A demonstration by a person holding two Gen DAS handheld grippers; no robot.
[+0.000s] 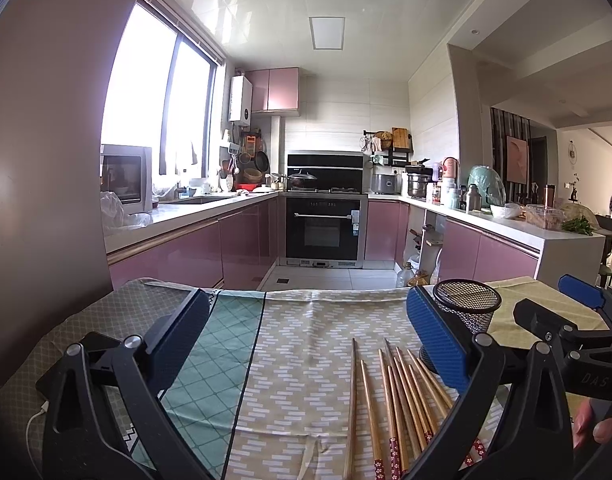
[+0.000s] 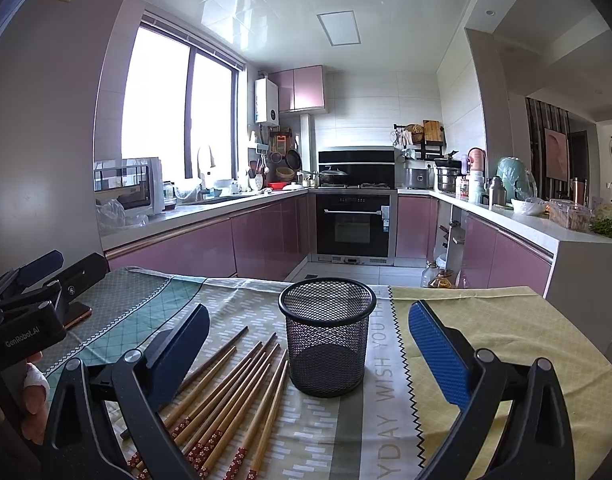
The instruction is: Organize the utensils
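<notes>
Several wooden chopsticks (image 2: 234, 392) with red flowered ends lie side by side on the patterned tablecloth (image 2: 465, 320), just left of an empty black mesh cup (image 2: 327, 336) that stands upright. My right gripper (image 2: 309, 348) is open and held above the table, with the cup between its wide-spread fingers. My left gripper (image 1: 307, 340) is also open over bare cloth; the chopsticks (image 1: 397, 396) lie by its right finger and the mesh cup (image 1: 467, 312) stands behind that finger. Each gripper shows at the edge of the other's view, held by a hand.
A phone (image 2: 80, 314) with a white cable lies at the table's left edge. Beyond the table's far edge (image 1: 325, 291) is a kitchen with pink cabinets, an oven (image 1: 323, 232) and crowded counters. A wall (image 1: 42, 160) stands close on the left.
</notes>
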